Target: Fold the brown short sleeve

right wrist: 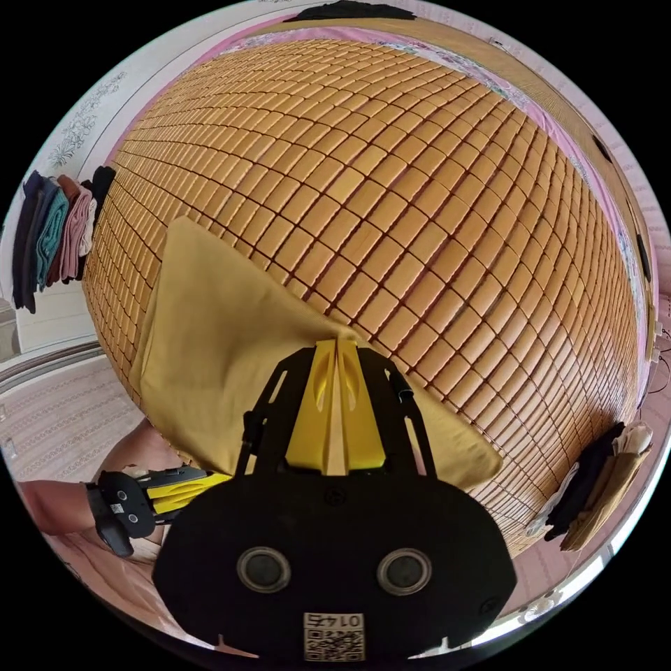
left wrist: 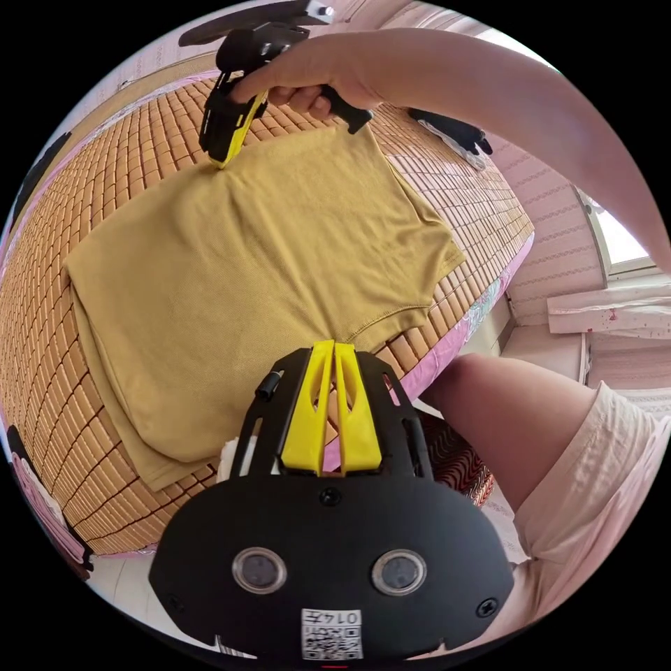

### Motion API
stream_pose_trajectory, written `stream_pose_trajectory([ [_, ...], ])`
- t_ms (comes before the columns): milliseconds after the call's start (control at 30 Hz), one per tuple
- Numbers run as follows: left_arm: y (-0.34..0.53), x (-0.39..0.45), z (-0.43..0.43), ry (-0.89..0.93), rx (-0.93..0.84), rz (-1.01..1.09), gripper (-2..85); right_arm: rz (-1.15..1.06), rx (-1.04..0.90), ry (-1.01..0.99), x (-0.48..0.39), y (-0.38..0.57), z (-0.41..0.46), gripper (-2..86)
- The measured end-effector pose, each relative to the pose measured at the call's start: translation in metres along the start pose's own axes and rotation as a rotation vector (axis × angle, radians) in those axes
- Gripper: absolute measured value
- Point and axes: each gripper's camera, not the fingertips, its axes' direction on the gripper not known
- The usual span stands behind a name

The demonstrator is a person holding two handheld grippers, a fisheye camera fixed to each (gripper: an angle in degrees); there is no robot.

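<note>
- Mustard-brown knit: the short-sleeve shirt (left wrist: 258, 279) lies flat on the bamboo mat (left wrist: 140, 140) that covers the bed, near the bed's edge beside the person's leg (left wrist: 517, 419).
- In the left gripper view the shirt reads as a rough rectangle with one sleeve (left wrist: 426, 237) lying out to the side; the other side appears already turned in, though I cannot be sure of the layers.
- The left gripper (left wrist: 334, 346) has its yellow jaws pressed together at the shirt's near hem; whether cloth is pinched between them cannot be told.
- The right gripper (left wrist: 222, 159), held in the person's hand (left wrist: 307, 77), touches the far edge of the shirt with its tip, jaws narrow.
- In the right gripper view that gripper (right wrist: 337, 344) sits at a corner of the shirt (right wrist: 210, 349), jaws together, with the cloth rising to their tips; it seems to be gripped there.
- Stacks of folded clothes (right wrist: 52, 237) rest at the mat's edges.
- Judgement: the fold is early to midway. The garment is spread and both ends are taken up; folding it across and squaring it remain.
</note>
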Motion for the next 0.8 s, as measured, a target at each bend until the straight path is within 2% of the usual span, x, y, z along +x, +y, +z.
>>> stream_pose_trajectory([
  [100,-0.006,-0.001,-0.016,0.028,0.043,-0.013,-1.0,0.064,0.166,-0.053,0.007,0.031,-0.018,-0.8],
  [167,-0.013,-0.004,-0.03,0.057,0.073,-0.013,-0.9,0.18,0.315,-0.108,0.02,0.084,-0.033,-0.5],
  [267,-0.033,-0.008,-0.047,0.049,0.11,0.018,-0.6,0.319,0.391,-0.097,0.031,0.167,-0.029,0.6],
  [367,-0.065,-0.016,-0.053,0.028,0.13,0.034,0.9,0.402,0.285,-0.04,0.041,0.236,0.0,7.2],
  [467,-0.105,-0.019,-0.048,0.013,0.143,0.049,3.6,0.528,0.254,-0.149,0.054,0.29,0.017,10.5],
  [800,-0.247,0.024,-0.016,0.078,0.134,0.198,6.8,0.734,0.258,-0.256,0.061,0.35,0.06,11.0],
])
